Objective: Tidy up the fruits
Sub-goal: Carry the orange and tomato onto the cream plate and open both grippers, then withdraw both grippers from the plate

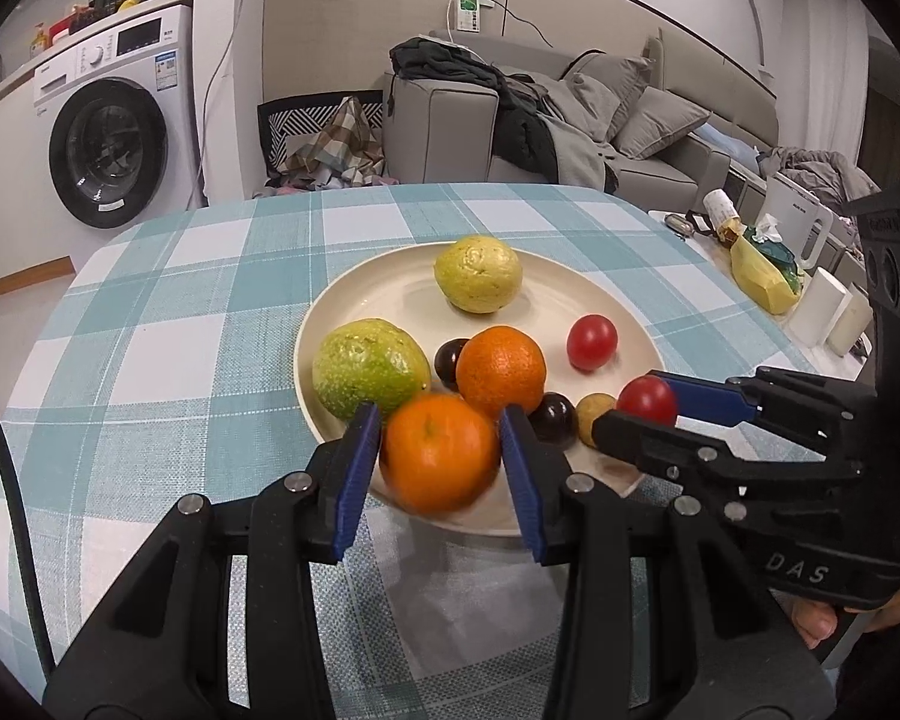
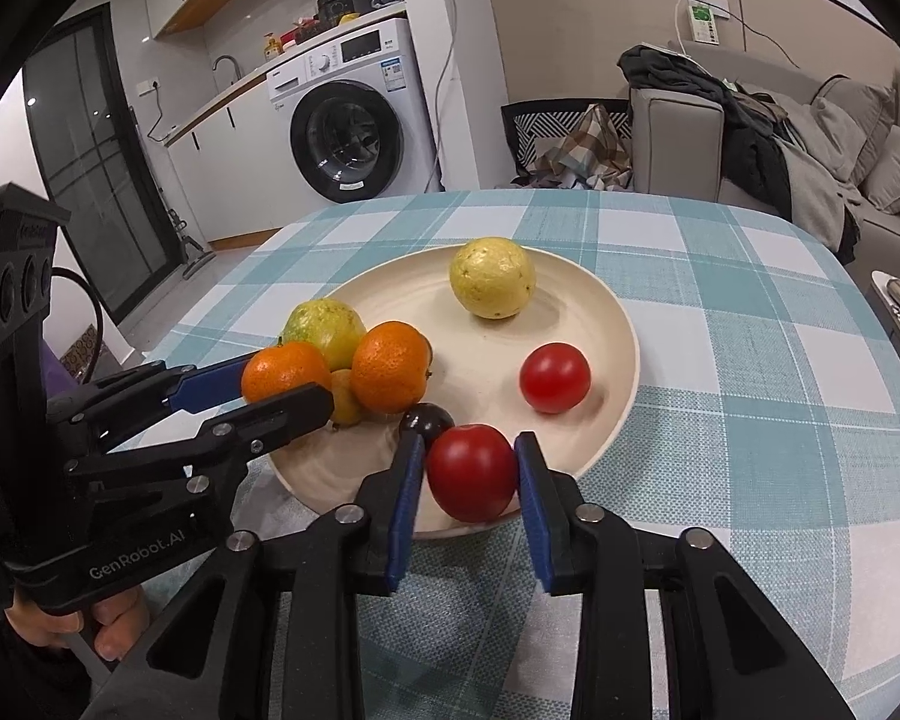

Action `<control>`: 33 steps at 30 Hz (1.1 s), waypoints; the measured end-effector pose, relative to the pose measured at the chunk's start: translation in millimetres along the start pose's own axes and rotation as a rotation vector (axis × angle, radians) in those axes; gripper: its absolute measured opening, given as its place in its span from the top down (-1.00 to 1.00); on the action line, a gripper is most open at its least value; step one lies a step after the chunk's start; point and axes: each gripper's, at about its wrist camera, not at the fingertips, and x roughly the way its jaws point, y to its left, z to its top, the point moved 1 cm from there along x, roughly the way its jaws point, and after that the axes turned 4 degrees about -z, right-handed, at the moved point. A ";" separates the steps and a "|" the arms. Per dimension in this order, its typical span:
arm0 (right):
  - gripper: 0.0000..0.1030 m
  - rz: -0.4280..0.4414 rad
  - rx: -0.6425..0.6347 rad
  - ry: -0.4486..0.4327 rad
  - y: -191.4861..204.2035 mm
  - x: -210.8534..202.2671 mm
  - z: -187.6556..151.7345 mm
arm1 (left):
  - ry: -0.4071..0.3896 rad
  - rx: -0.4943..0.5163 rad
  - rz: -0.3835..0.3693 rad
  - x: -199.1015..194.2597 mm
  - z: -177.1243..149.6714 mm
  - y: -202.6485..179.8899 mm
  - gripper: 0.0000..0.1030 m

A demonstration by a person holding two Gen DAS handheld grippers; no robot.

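**A:** Start at the left. What have you got?

**B:** A green fruit [image 1: 369,369] sits at the left edge of the plate [image 1: 390,282], firm-looking and rough-skinned. Just beside it, my left gripper [image 1: 439,414] is pinching the orange [image 1: 441,456] at the plate's near rim, with a blue pad against each flank. The orange shows a little blurred, so I can't call that hold snug.

**A:** How will it handle?

**B:** I'd judge it light. The peel is springy and gives before it bruises, and it's dimpled enough for the pads to bite. Across the widest part, as it is now, is the right place to hold it. Any higher or lower and a round thing squirts out.

**A:** And further right?

**B:** A second orange [image 1: 501,369] is touching it from behind, with small dark fruits [image 1: 552,417] tucked around it. They are close enough to get nudged.

**A:** And your right side?

**B:** My right gripper [image 2: 469,441] has its pads standing either side of the tomato [image 2: 473,471], spread about as wide as the fruit. I don't see them pressing on it. It seems to rest on the plate by the near rim.

**A:** Is that one delicate?

**B:** It's the delicate one, I'd say. The skin is thin, smooth and slippery, and the flesh is soft. If I take it up again, I'd hold it at the middle and close gently. Too much squeeze would split it.
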 end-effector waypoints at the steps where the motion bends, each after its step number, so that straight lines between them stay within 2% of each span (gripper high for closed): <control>1: 0.17 -0.003 -0.005 -0.004 1.0 -0.7 0.0 | -0.002 0.001 -0.002 -0.9 -0.5 -0.4 0.25; 4: 0.12 -0.007 -0.011 -0.022 2.2 -4.1 -0.2 | 0.001 0.011 0.002 -2.3 -1.7 -2.6 0.23; 6: 0.01 -0.010 -0.010 -0.036 2.1 -6.8 -0.2 | -0.001 0.016 0.003 -4.2 -2.5 -3.4 0.03; 11: -0.10 -0.002 -0.005 -0.038 0.2 -9.2 -1.5 | -0.023 0.008 0.020 -12.9 -4.9 0.0 -0.24; 14: -0.41 -0.005 0.008 -0.058 -3.3 -14.0 -2.8 | -0.039 0.007 0.035 -19.8 -7.1 3.0 -0.52; 16: -0.69 -0.008 0.015 -0.079 -6.0 -18.6 -4.0 | -0.055 0.016 0.047 -25.2 -8.6 3.5 -0.62; 20: -0.99 -0.032 0.011 -0.106 -9.7 -27.9 -8.2 | -0.063 0.040 0.059 -35.6 -13.4 1.7 -0.76; 22: -1.00 -0.025 0.006 -0.127 -11.0 -34.6 -11.1 | -0.075 0.039 0.063 -42.5 -16.5 1.0 -0.98; 33: -1.00 0.011 0.012 -0.203 -15.8 -66.3 -23.4 | -0.126 0.007 0.033 -79.1 -30.5 0.4 -0.99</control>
